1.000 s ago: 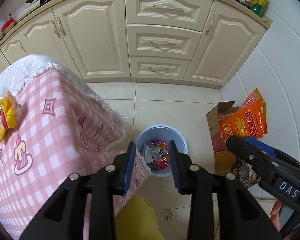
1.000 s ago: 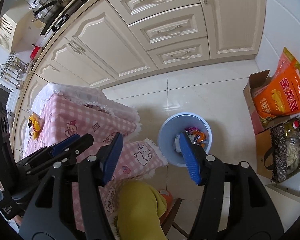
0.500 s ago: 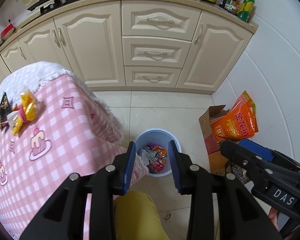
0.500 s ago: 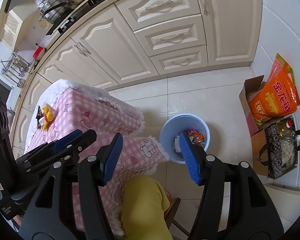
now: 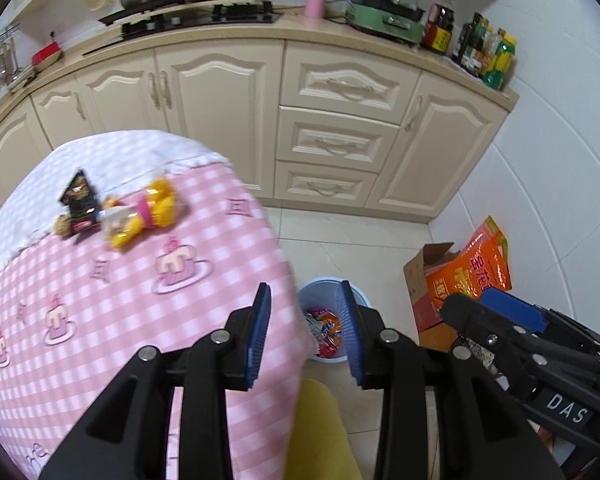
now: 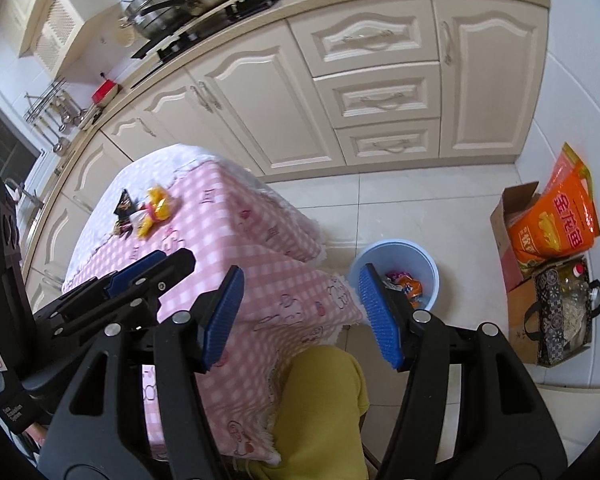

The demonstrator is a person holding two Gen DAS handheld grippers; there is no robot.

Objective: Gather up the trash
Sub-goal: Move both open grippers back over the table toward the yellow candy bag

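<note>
The right gripper carries a small dark plate printed "DAS" in pale capitals, seen from the left wrist. An orange bag standing in a cardboard box by the wall shows three large yellow Chinese characters down its face — 金龙鱼. On the left gripper body there is faint pale lettering at the lower left of the right wrist view — too small to read.

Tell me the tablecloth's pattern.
Pink-and-white check with cartoon cake motifs on the tablecloth, clearest in the left wrist view.
</note>
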